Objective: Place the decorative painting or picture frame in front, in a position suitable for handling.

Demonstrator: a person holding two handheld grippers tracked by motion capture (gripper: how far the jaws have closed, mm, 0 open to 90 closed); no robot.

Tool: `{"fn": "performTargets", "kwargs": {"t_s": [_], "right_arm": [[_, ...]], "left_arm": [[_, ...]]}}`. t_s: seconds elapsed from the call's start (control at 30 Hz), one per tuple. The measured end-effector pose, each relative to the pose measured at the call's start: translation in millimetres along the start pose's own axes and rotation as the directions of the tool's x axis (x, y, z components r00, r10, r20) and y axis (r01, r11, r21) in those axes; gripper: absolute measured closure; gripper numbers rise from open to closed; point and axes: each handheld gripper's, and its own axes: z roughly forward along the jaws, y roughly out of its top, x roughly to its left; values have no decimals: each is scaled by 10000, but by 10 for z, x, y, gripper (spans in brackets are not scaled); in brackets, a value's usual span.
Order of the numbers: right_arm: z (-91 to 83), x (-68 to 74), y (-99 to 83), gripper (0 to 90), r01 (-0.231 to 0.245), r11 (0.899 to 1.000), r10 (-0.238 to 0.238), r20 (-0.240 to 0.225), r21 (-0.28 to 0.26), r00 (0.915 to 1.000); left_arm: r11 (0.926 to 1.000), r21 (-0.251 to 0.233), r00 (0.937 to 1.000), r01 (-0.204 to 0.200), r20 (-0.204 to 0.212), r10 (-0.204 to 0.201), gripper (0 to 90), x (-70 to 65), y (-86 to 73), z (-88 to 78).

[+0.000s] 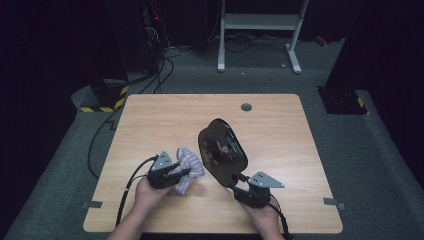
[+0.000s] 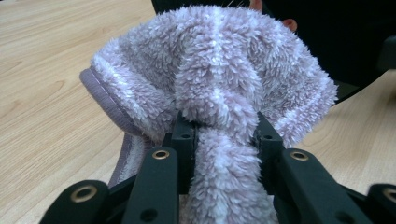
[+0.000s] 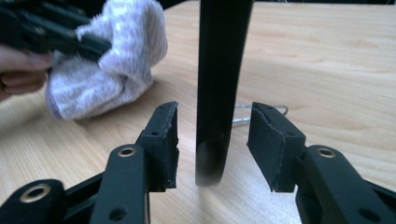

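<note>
A fluffy lilac cloth is bunched up left of the table's middle, and my left gripper is shut on a fold of it. In the left gripper view the pads pinch that fold of the cloth tightly at my left gripper. A glossy black oval plate stands tilted on its edge beside the cloth. My right gripper is at its lower end. In the right gripper view the plate's thin edge rises between the jaws of my right gripper, which stand apart without touching it.
The wooden table has a round grommet hole near its far edge and tape marks at both front corners. A thin wire loop lies behind the plate. A white metal stand and cables are on the floor beyond.
</note>
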Motion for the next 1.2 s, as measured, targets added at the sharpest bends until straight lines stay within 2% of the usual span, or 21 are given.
{"fn": "performTargets", "kwargs": {"t_s": [0.1, 0.27, 0.47, 0.53, 0.67, 0.87, 1.0, 1.07, 1.1, 1.13, 1.17, 1.2], "right_arm": [[-23, -25, 71, 487, -197, 9996, 194, -165, -181, 9997], [-45, -8, 152, 482, 23, 9992, -24, -13, -407, 10000], [-125, -24, 332, 478, -116, 9970, 123, 94, -764, 9999], [-158, -34, 397, 477, 14, 9964, 4, 210, -848, 9998], [-199, -52, 495, 478, 91, 9960, -77, 154, -891, 9999], [-182, -20, 761, 478, 644, 9909, -626, 188, -1186, 9979], [-175, -1, 797, 487, 656, 9886, -630, 232, -1358, 9977], [-215, 15, 780, 521, 602, 9823, -550, 341, -1775, 9979], [-221, 18, 779, 516, 631, 9820, -601, 217, -1778, 9980], [-232, 30, 790, 517, 822, 9832, -775, 355, -1631, 9964], [-293, 27, 786, 551, 776, 9790, -711, 413, -1884, 9966], [-293, 27, 786, 551, 776, 9790, -711, 413, -1884, 9966]], "left_arm": [[9999, -32, 9999, 122, 76, -122, 687, 4, -4, 3], [9999, -83, 9999, 119, 106, -118, 685, 2, 2, -9], [9998, -110, 9998, 156, 150, -155, 679, 9, 2, -13], [9997, -186, 9998, 144, 141, -142, 675, 9, 7, -25], [9997, -210, 9998, 140, 105, -138, 675, 14, 12, -36], [9997, -214, 9998, 106, 141, -103, 675, 17, 20, -47], [9997, -219, 10000, 60, 63, -58, 675, -4, 19, -51], [9998, -176, 10000, 2, 10, -2, 675, -24, 20, -46], [9998, -166, 10000, -61, 20, 62, 675, -31, 20, -45], [9999, -149, 10000, -84, 12, 84, 675, -44, 18, -40], [9998, -108, 9999, -138, -31, 137, 675, -55, 18, -36], [9998, -113, 9999, -142, -42, 141, 675, -64, 19, -31]]}}
